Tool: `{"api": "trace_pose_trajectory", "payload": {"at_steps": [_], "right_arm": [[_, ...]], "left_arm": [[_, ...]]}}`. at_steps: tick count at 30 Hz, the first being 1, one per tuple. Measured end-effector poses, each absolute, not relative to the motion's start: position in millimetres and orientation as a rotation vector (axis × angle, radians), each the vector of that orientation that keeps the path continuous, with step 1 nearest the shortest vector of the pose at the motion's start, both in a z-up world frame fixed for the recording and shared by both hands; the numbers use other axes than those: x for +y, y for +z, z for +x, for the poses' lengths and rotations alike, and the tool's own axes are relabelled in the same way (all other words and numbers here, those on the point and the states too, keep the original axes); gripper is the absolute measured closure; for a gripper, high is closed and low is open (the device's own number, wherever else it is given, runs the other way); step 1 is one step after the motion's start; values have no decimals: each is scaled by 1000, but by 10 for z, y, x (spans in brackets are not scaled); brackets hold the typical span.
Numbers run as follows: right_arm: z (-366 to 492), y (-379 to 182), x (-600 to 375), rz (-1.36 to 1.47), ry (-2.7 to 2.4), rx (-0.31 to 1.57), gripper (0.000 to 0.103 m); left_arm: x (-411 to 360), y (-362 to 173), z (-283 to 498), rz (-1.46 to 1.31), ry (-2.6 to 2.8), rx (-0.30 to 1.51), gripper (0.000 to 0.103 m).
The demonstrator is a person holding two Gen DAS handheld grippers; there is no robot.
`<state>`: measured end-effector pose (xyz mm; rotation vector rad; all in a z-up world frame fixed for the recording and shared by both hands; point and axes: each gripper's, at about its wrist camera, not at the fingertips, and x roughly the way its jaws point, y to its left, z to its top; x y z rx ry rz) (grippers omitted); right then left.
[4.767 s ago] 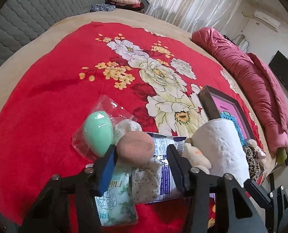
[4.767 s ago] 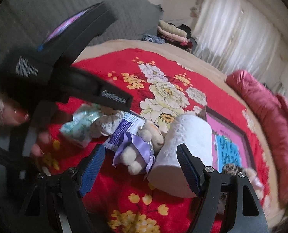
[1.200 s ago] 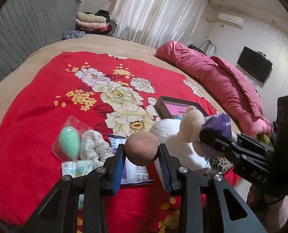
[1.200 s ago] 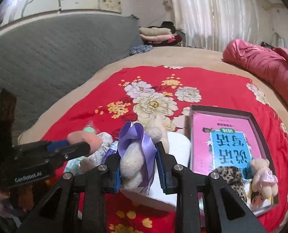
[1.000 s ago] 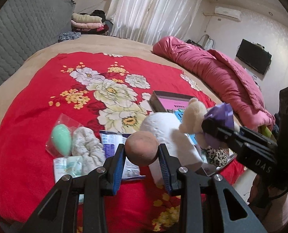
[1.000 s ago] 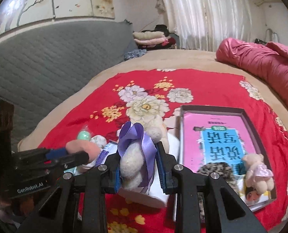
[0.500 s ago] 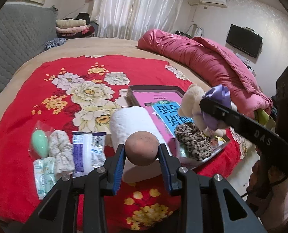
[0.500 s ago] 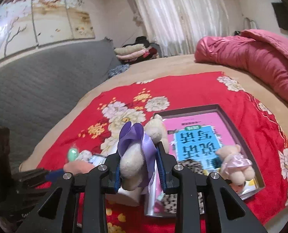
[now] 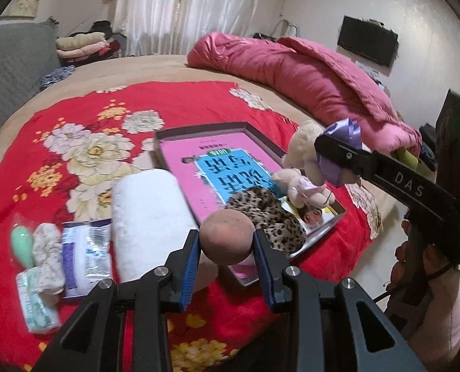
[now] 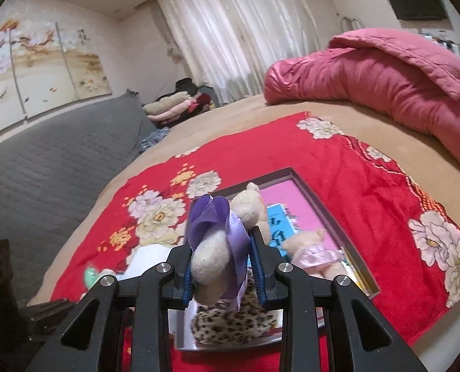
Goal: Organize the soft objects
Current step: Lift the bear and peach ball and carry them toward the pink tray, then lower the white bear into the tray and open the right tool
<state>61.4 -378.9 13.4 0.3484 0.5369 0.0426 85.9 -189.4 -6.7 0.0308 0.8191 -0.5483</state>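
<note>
The left gripper (image 9: 226, 259) is seen angled downward, its blue-padded jaws closed on a brown sponge ball (image 9: 227, 236) that is pinched at its two sides. The right gripper (image 10: 222, 265) is tilted less steeply; its jaws are clamped on a small plush bear with a purple ribbon (image 10: 219, 248). In the left wrist view, the right gripper is observed at the right edge, borne by a hand (image 9: 411, 263) in a pink sleeve.

Soft things, counted
Two teddy bears (image 9: 307, 152) (image 9: 301, 186), two makeup sponges (image 9: 228, 237) (image 9: 22, 243), one towel roll (image 9: 149, 217), three packets (image 9: 84, 255).
</note>
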Motion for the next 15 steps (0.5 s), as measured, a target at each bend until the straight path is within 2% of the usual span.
{"api": "trace_pose_trajectory", "payload": {"at_steps": [15], "right_arm": [[649, -53, -4016, 384, 13, 560, 72]], "left_arm": [[-2398, -394, 1194, 92, -561, 910, 68]]}}
